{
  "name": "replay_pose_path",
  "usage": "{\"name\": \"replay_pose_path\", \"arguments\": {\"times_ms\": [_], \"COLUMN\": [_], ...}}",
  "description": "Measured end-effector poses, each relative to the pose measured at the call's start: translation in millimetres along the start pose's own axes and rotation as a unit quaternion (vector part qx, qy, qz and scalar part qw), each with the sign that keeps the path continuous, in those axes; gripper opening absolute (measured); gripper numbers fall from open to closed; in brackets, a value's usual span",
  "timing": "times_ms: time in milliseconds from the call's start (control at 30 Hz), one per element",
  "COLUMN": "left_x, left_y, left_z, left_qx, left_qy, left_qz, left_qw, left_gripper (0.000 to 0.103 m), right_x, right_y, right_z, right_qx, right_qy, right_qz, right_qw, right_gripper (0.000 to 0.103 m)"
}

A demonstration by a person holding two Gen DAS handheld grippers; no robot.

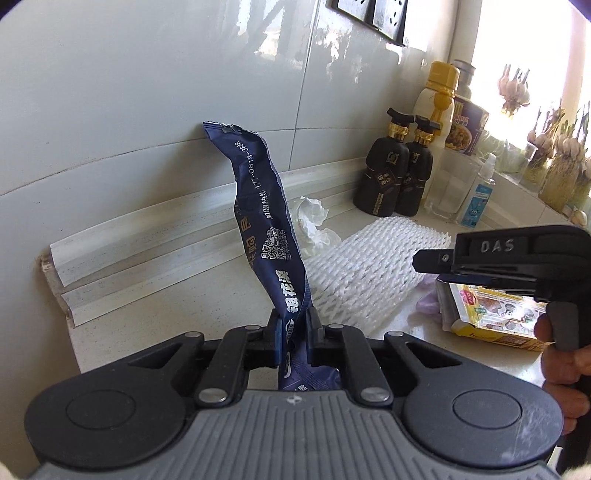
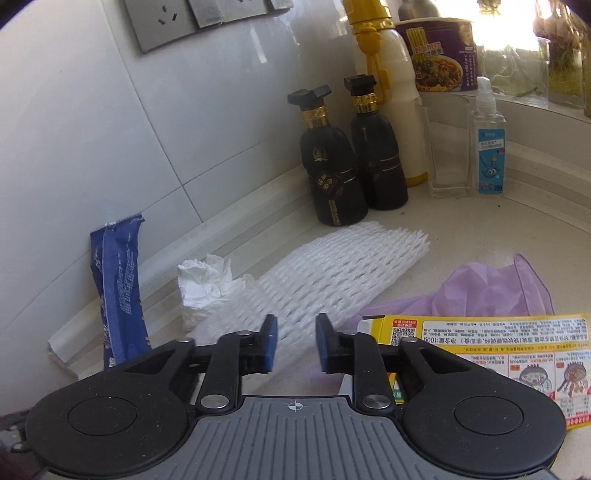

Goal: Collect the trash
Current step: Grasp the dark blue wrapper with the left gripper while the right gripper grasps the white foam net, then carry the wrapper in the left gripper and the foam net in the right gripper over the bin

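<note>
Left claw (image 1: 292,328) pinching blue wrapper (image 1: 264,221); right claw (image 2: 295,345) spread, empty: we keep pinch tight, lift wrapper clear of table (image 2: 480,229)

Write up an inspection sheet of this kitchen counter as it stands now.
Surface: pale speckled stone counter, dry, meeting a tiled wall.
Job's things: dark blue printed plastic wrapper, standing upright in the left gripper; crumpled white tissue; white foam mesh sleeve; lilac rubber glove; flattened yellow printed carton.
Clutter: two black gold-collared bottles, cream bottle with yellow cap, clear glass, small spray bottle, purple noodle cup.
Grippers: left gripper shut on the wrapper; right gripper open, nothing between its fingers.
Cables: nothing seen.
Surroundings: grey wall sockets; bright windowsill with hanging garlic.
</note>
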State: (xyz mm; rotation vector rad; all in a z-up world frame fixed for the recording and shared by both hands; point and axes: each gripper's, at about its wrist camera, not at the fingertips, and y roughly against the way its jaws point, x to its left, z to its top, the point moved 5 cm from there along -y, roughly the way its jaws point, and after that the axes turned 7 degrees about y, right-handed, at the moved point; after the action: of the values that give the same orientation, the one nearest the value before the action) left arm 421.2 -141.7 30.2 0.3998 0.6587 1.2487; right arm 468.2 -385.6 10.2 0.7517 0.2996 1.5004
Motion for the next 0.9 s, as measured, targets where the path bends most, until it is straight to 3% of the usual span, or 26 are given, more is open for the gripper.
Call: {"name": "replay_pose_path", "arguments": {"times_ms": [33,100,200,333,467,567,700,800,900], "left_x": [0.8,3.6,8.7,15.4,18.0,18.5,19.7,18.7,18.5], "left_y": [-0.8,-2.0,-3.4,-5.2,-4.9,-5.6,-4.3,1.9,13.2], "left_z": [0.0,-1.3,-5.2,-8.8,-8.4,-8.4,-8.2,-7.9,-7.0], "left_qx": [0.003,0.007,0.010,0.015,0.015,0.014,0.010,0.002,-0.004], "left_qy": [0.001,0.003,0.008,0.014,0.013,0.014,0.019,0.015,0.013], "left_qz": [0.002,0.009,0.015,0.018,0.017,0.015,0.008,-0.007,-0.015], "left_qw": [1.0000,0.9999,0.9998,0.9996,0.9997,0.9997,0.9997,0.9999,0.9998], "left_gripper": [0.010,0.011,0.011,0.011,0.011,0.010,0.010,0.009,0.009], "right_x": [-0.6,0.3,11.4,18.9,12.5,3.6,-5.5,-5.1,-4.1], "right_y": [1.9,4.3,-2.6,-23.2,-34.7,-41.8,-52.1,-42.6,-23.0], "right_z": [-0.3,-2.7,-10.3,-19.8,-21.1,-21.4,-29.6,-35.8,-31.9], "right_qx": [0.007,0.010,0.025,0.048,0.017,-0.011,-0.011,-0.037,-0.056], "right_qy": [-0.020,-0.058,-0.098,-0.153,-0.211,-0.265,-0.288,-0.274,-0.252], "right_qz": [0.010,0.039,0.085,0.071,0.065,0.071,0.051,0.053,0.056], "right_qw": [1.000,0.998,0.991,0.984,0.975,0.962,0.956,0.959,0.964], "right_gripper": [0.061,0.070,0.070,0.070,0.069,0.064,0.018,0.011,0.010]}}
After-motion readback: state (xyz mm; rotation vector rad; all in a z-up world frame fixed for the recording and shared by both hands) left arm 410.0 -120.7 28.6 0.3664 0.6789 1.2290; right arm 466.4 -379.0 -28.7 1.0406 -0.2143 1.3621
